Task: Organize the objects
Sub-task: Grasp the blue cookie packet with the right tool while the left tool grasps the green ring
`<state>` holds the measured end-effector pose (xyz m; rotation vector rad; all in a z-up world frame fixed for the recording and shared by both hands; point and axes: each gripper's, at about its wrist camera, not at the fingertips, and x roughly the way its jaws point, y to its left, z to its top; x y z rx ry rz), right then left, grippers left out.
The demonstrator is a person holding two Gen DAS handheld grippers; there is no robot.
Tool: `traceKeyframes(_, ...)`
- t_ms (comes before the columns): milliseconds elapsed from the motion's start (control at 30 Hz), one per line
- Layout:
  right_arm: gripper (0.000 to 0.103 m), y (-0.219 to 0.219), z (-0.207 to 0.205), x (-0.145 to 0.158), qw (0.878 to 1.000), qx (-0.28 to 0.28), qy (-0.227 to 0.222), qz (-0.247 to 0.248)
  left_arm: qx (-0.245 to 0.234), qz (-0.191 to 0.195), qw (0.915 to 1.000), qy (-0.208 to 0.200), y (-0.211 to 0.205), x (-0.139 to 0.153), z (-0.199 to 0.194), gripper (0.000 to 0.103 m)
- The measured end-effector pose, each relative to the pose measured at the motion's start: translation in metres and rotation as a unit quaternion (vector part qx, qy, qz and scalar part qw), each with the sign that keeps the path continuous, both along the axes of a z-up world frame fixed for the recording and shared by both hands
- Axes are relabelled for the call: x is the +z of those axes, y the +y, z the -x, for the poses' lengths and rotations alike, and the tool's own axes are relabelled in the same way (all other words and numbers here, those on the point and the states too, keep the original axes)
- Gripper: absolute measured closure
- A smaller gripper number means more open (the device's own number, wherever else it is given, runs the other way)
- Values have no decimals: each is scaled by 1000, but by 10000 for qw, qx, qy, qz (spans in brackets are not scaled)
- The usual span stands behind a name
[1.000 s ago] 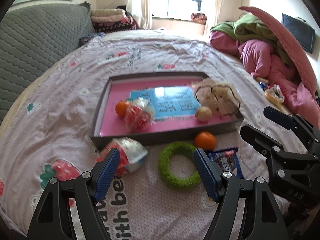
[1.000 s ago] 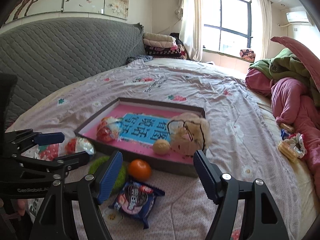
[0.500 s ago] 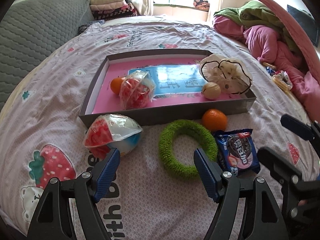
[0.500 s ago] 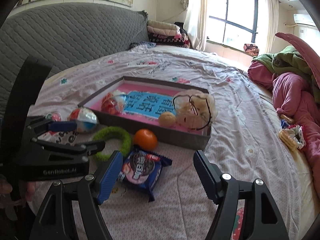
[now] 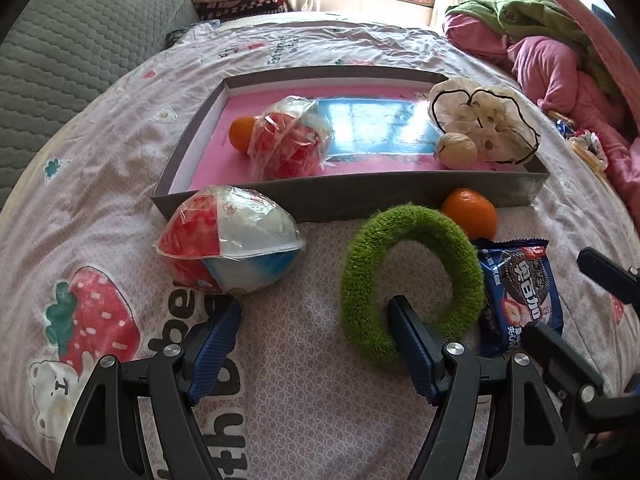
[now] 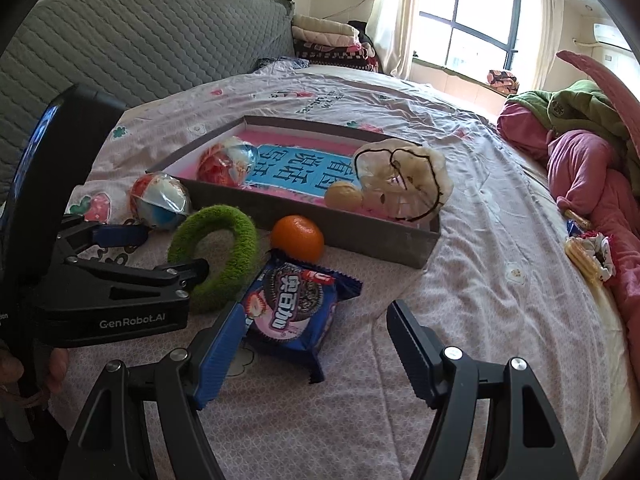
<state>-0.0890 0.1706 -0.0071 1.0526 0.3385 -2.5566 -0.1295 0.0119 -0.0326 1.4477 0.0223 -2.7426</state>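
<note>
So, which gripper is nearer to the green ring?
Left. The left gripper is open at the green ring, with one finger at the ring's near edge. The right gripper is open over the cookie pack, beside the ring.

Beyond your jaws you see the bed's pale printed sheet [image 6: 472, 184] running back to a grey quilted headboard [image 6: 152, 64] at far left. Folded blankets [image 6: 328, 40] are stacked ahead beneath a bright window [image 6: 480, 20]. Far right of your jaws lies a heap of pink and green bedding [image 5: 552, 52].
</note>
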Motion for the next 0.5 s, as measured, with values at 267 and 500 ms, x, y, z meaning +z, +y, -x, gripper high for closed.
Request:
traceKeyframes(267,30,-9,7,-9,9998,-163,-79,47,-37,-119,9999,6,-6,-4,4,26)
traceKeyframes(500,30,-26,10,-19,9992,-243,-2,-316,-67,14,10000,37,-3,-6,4,26)
